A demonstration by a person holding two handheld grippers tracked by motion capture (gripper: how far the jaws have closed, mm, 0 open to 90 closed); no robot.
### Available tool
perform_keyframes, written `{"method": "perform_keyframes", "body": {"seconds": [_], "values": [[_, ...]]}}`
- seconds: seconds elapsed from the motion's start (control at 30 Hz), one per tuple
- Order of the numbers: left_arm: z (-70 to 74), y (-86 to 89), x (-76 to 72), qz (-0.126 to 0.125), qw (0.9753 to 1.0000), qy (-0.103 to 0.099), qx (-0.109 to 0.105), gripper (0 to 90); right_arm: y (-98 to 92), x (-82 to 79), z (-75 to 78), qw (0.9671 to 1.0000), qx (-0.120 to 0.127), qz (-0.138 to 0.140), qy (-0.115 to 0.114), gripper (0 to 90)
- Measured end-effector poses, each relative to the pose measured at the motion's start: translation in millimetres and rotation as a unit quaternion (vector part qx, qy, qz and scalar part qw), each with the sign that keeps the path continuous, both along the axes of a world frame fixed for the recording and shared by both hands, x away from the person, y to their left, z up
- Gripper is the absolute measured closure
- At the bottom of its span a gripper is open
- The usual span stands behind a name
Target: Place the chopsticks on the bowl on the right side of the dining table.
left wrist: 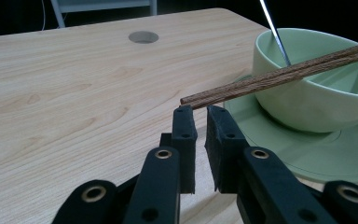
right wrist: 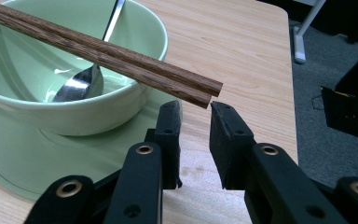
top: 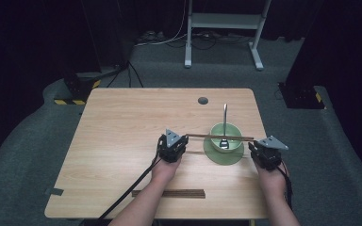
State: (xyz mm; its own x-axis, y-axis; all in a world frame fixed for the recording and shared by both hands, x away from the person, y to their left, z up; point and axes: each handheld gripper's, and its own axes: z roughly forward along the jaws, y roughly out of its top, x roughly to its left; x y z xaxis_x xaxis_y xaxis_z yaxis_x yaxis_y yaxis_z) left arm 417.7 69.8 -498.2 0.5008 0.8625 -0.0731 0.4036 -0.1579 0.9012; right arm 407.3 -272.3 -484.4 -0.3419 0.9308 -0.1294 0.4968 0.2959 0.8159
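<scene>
1. Left gripper: jaws slightly apart, nothing clamped, tips just below the near end of the chopsticks.
2. Right gripper: jaws parted a little wider, empty, just under the other end of the chopsticks.
3. Chopsticks laid side by side across the rim of the green bowl.
4. Bowl on a green saucer, spoon leaning inside.
5. Another dark pair near the table's front edge.

Each gripper, left and right, is black and carries a grey three-cornered plate on top. The two jaws are flat black blocks with small screw holes, mounted on black link arms with brass-ringed pivots. A black cable trails from each. The forearms are bare.
</scene>
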Motion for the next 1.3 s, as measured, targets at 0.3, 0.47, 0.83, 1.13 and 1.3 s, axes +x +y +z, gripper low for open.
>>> {"method": "perform_keyframes", "body": {"seconds": [0.3, 0.47, 0.83, 1.13, 1.3], "values": [[0.8, 7.8, -2.3, 0.023, 0.9997, -0.002, 0.001, 68.9, -2.1, 0.4, 1.6, 1.0000, 0.002, -0.003, 0.000, 71.7], [1.3, 6.5, 0.2, 0.011, 0.9999, 0.002, -0.010, 69.6, -0.4, 0.6, 2.3, 1.0000, 0.002, 0.000, -0.001, 71.6], [1.6, -4.2, 2.5, 0.011, 0.9999, 0.002, -0.005, 75.3, -1.8, 1.4, 2.3, 1.0000, 0.002, 0.000, -0.001, 71.6], [0.9, -1.8, 2.4, 0.020, 0.9998, 0.005, 0.005, 77.3, -2.8, 2.0, 2.4, 1.0000, 0.003, -0.002, -0.001, 73.8], [0.6, -2.0, 2.8, 0.019, 0.9998, 0.004, 0.004, 79.4, -2.2, 2.3, 2.3, 1.0000, 0.000, -0.003, -0.002, 74.8]]}}
